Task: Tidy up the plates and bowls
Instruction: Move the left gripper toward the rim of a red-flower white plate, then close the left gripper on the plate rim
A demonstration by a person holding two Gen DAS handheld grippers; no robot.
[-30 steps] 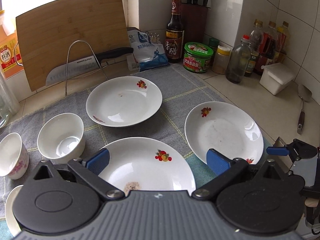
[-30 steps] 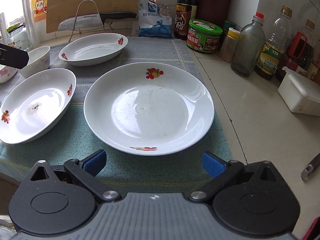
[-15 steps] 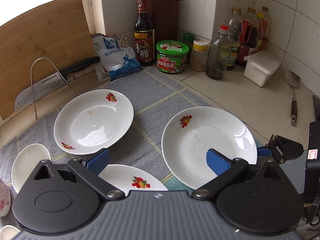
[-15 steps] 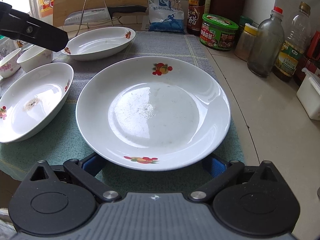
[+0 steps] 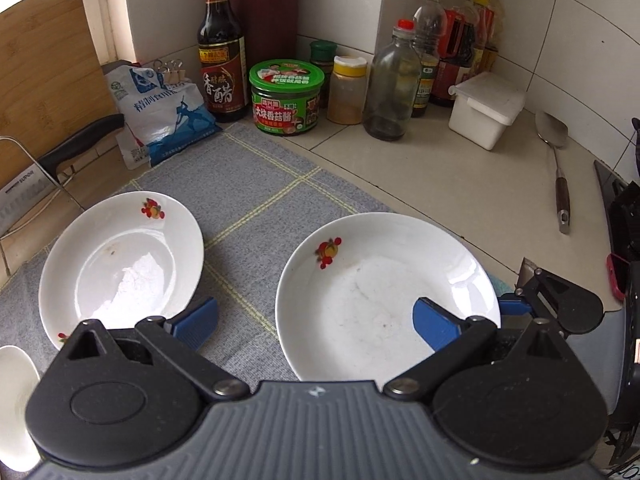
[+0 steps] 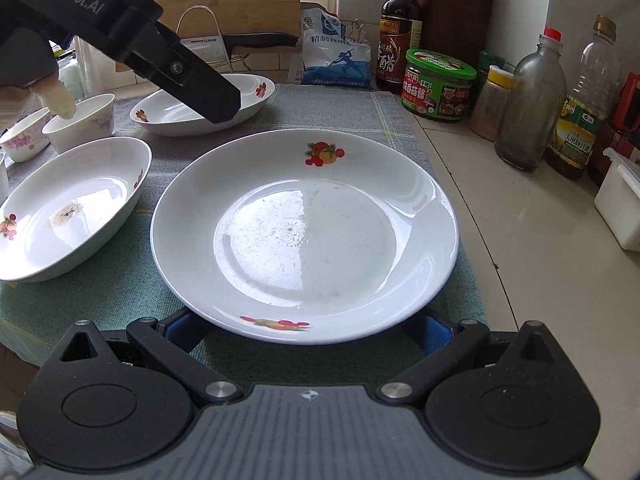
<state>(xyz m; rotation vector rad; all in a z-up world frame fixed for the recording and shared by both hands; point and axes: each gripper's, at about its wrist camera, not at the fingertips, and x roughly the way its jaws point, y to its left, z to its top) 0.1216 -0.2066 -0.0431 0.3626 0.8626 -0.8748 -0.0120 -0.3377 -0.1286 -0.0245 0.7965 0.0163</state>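
The large flat plate (image 6: 306, 236) lies on the cloth (image 6: 324, 108) at the desk's near right side, and the right gripper (image 6: 306, 330) has moved in since a second ago — its blue pads, then short of the rim, now sit tucked under the near edge, jaws spread wide on either side. That reads as the start of a lift, likely to stack this plate. The left gripper (image 5: 316, 320) has swung right, away from the near dish, and now hovers over the same plate, jaws spread and holding nothing.

The plate is empty save for faint dried specks. The near deep dish (image 6: 68, 212) carries a small brownish smear; the far deep dish (image 5: 122, 260) shows only a light stain. Two small bowls (image 6: 82, 122) beside them — contents hard to tell.
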